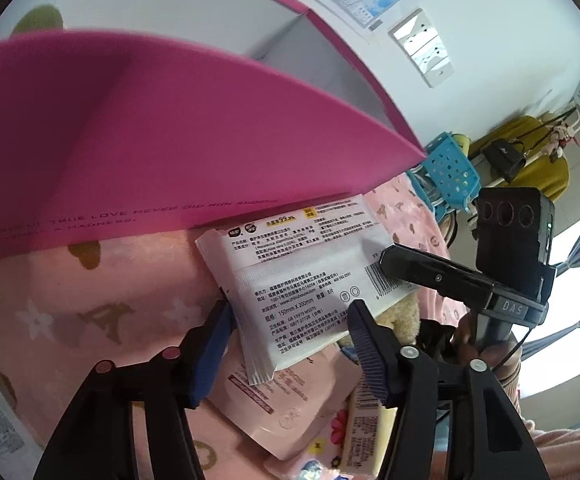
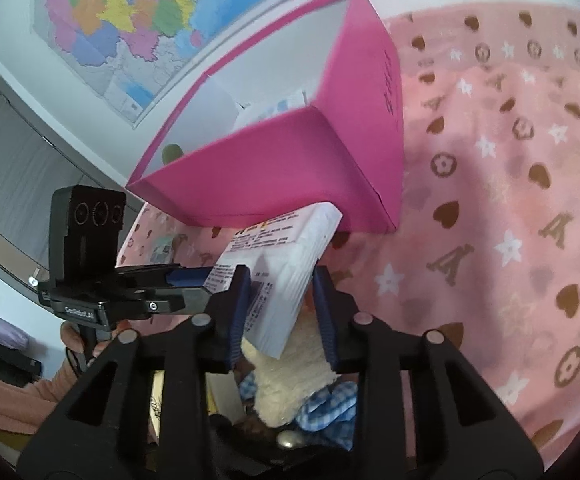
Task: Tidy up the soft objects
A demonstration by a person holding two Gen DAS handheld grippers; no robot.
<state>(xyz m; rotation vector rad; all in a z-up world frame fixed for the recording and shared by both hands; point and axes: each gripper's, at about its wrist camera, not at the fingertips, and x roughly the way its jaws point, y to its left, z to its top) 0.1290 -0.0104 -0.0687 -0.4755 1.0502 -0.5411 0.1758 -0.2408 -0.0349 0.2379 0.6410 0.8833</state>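
- Left wrist view: the left gripper is open, its blue pads on either side of the white wipes pack. Whether the pads touch the pack cannot be determined; no firm grip is apparent.
- The pack is held above the pink blanket, its far end just beside the lower wall of the pink box. The right gripper meets the pack's right edge.
- More soft packets lie below, not yet sorted.
- Right wrist view: the right gripper is closed on the wipes pack, which is tilted up toward the pink box. A plush toy lies beneath.
- Step in hand, as judged: carrying the pack to the box.
- Next move: raise the pack above the box rim, then release it inside.
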